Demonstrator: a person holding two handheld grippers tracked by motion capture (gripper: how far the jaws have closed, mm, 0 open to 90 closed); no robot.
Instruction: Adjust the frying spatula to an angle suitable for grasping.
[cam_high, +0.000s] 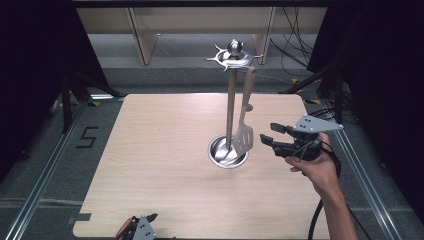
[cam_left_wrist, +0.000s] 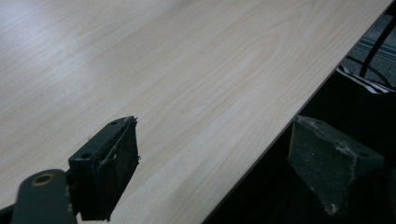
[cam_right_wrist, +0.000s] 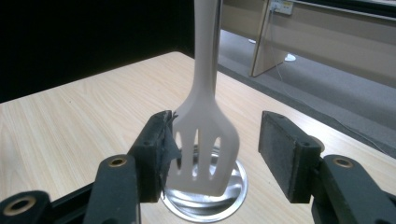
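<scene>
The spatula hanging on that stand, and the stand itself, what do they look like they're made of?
Spatula: probably plastic or silicone, with a matte, pale beige surface, no glare, and soft edges around its slots. Stand: metal, likely polished steel; its pole, round dish base and ball top are silvery with bright highlights and mirror-like reflections. Table: light wood grain, possibly laminate.
</scene>
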